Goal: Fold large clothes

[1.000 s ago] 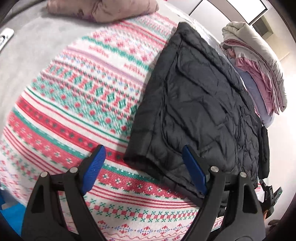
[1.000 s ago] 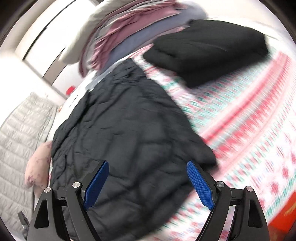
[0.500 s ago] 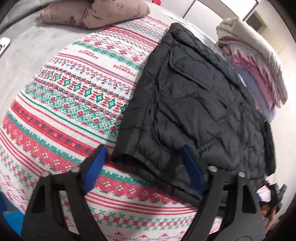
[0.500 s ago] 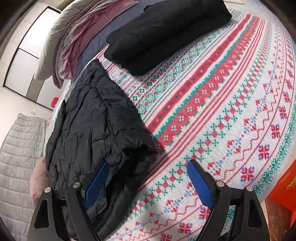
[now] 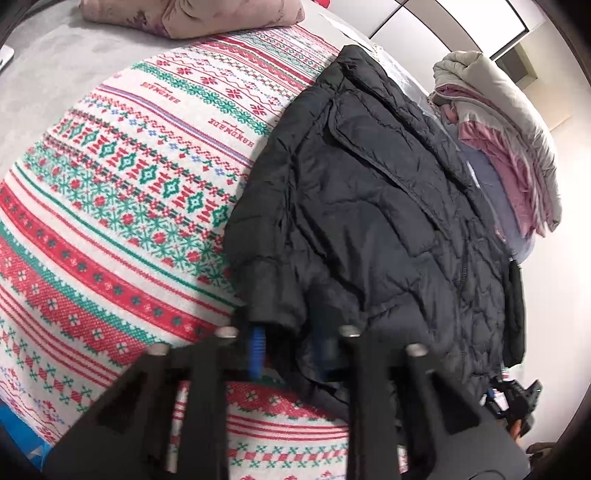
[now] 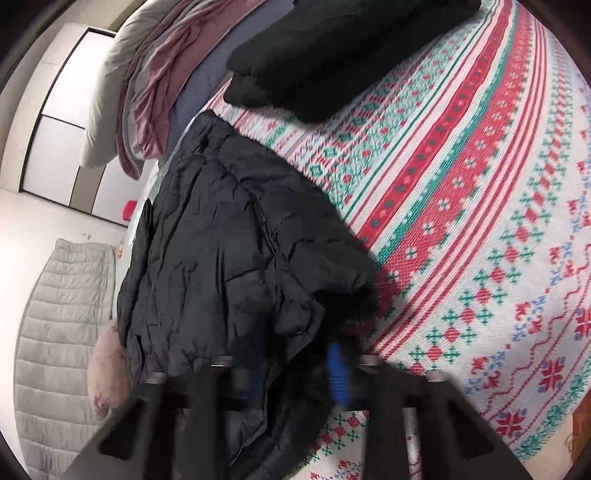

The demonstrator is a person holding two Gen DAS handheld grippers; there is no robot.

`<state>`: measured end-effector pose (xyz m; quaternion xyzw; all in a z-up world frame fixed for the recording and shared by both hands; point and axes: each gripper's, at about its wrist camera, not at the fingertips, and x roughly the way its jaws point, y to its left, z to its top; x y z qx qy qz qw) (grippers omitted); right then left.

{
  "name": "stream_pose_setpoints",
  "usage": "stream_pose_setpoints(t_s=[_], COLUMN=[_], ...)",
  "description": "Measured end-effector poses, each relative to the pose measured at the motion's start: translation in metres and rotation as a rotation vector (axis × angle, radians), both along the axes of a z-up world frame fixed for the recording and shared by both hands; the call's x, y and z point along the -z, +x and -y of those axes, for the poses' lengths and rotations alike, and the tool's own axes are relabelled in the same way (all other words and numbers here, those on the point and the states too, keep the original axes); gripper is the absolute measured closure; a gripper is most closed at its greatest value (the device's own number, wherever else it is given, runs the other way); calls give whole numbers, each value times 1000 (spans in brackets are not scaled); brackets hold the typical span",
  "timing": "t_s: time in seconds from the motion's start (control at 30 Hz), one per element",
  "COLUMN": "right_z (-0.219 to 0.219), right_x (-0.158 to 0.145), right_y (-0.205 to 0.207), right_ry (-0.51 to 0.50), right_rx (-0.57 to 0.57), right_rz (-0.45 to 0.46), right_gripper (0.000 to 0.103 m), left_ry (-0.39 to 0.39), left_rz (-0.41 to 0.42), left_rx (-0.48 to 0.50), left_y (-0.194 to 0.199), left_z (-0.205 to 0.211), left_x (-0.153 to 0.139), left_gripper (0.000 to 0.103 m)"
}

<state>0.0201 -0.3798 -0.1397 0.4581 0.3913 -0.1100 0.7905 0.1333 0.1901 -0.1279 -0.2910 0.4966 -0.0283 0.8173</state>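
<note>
Left wrist view: patterned blanket (image 5: pixel 122 206) under black puffer jacket (image 5: pixel 369 221); laundry pile (image 5: pixel 509 147), pink cushion (image 5: pixel 192 14) behind. Left gripper (image 5: pixel 291 347) closing, jacket hem betw. blue pads. Right wrist only: folded black garment (image 6: pixel 332 55), grey quilt (image 6: pixel 55 332); right gripper (image 6: pixel 295 373) closing on jacket edge.

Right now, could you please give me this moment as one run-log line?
step: grasp near edge | item: black puffer jacket on patterned blanket | left hand-held gripper: closing on jacket | right hand-held gripper: closing on jacket
</note>
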Motion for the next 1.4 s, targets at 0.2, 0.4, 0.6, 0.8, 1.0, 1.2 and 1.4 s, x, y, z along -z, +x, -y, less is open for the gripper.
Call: stream_pose_setpoints(t_s=[0.2,0.4,0.6,0.8,1.0,1.2,1.4], right_z=[-6,-14,-16,-15,-28,-23,-23], right_x=[-18,-38,-25,-11,-19,-26,-45], right_y=[-15,-39,-19,-9,4,-8,-24], right_ry=[-14,-67,-57,-25,-122,-114,-157], right_rx=[46,123,97,100,37,21,-2], right_rz=[97,164,26,-43,-20,50,151], right_gripper=[94,94,79,53,84,91,94], left_ry=[-42,-27,-48,-39,19,-14,-32], left_rz=[47,75,-44,-22,28,84,152], left_rx=[-27,13,5,-1,23,-3,-18], left_y=[-19,-41,-20,-10,-9,-24,-53], left_z=[-3,3,-5,-2,9,4,7], left_x=[-19,-38,-5,0,-5,-22,-48], left_gripper=[93,93,78,67,89,93,94])
